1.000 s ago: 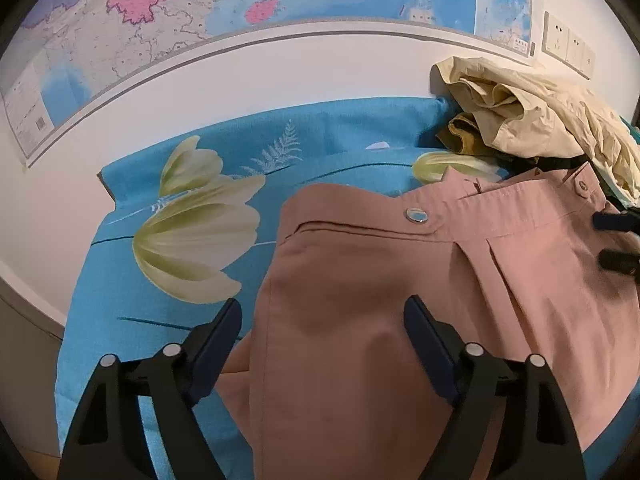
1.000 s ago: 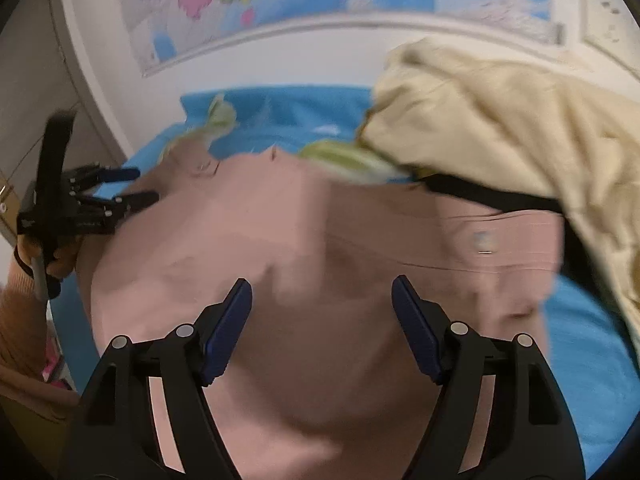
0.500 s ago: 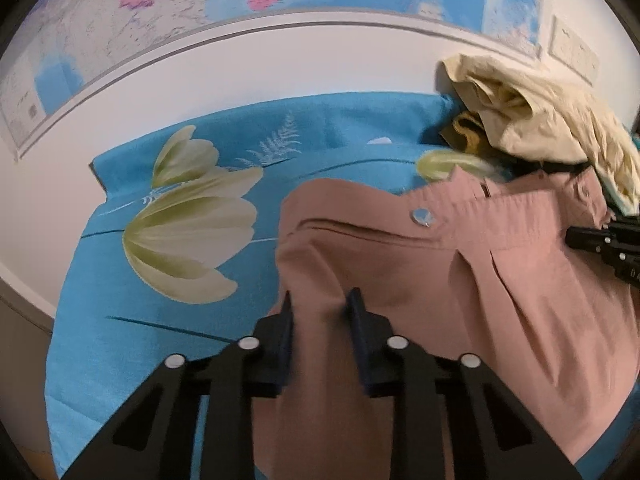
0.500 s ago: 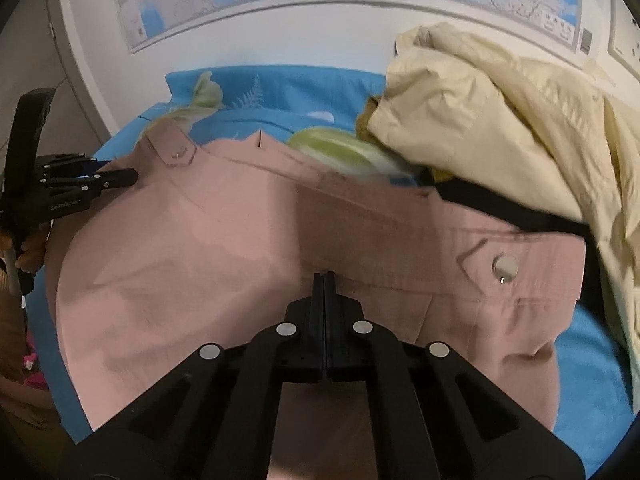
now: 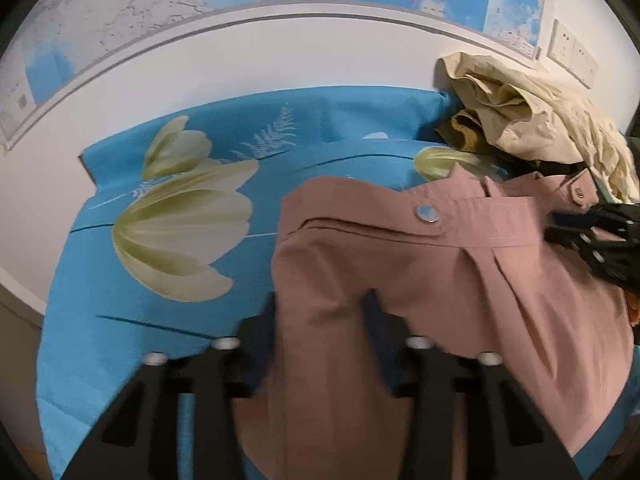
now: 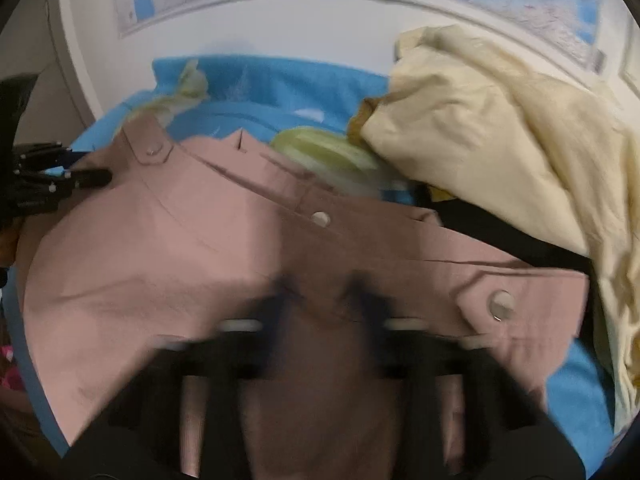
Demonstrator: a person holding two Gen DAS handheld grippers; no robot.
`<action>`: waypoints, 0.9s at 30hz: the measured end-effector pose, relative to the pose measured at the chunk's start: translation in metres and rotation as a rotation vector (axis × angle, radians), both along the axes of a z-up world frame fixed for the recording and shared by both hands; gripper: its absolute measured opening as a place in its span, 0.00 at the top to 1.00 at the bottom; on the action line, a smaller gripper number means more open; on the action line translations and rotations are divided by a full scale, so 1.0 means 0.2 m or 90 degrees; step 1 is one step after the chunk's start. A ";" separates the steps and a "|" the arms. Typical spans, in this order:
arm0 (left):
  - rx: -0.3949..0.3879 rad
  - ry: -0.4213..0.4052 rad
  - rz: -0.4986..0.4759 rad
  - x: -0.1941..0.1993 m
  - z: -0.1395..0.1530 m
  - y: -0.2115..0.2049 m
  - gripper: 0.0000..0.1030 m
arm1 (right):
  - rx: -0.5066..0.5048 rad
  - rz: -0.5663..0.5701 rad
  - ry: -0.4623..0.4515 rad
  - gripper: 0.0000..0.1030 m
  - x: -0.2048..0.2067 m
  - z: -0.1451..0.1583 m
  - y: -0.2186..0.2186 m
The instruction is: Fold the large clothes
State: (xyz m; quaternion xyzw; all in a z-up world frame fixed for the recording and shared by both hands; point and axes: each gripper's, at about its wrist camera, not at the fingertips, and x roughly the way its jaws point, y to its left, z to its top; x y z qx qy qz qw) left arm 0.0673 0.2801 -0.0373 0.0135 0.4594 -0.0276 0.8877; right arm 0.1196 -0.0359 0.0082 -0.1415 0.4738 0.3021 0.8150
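Pink trousers with silver buttons lie on a blue flowered sheet, waistband toward the wall. My left gripper has its jaws partly apart around a fold at the trousers' left edge; the image is blurred. My right gripper sits over the trousers below the waistband, blurred, with a gap between its jaws and cloth in it. Each gripper shows at the edge of the other view: the right one, the left one.
A heap of cream and mustard clothes with a black strap lies at the right against the wall; it also shows in the right wrist view. A map hangs on the white wall. Wall sockets are at the right.
Both grippers were open a second ago, shut on the trousers half a second ago, and now have their jaws partly apart again. Both views are motion-blurred.
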 end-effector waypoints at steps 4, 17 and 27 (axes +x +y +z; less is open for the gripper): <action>-0.016 -0.006 0.017 0.02 0.02 0.03 0.91 | 0.003 -0.009 -0.022 1.00 0.04 0.03 0.02; -0.020 0.003 0.000 0.01 0.02 0.04 0.52 | -0.037 -0.020 -0.016 0.32 0.00 0.02 -0.12; -0.042 -0.016 0.020 0.02 0.06 0.06 0.93 | -0.035 -0.006 -0.087 0.95 -0.01 0.08 -0.07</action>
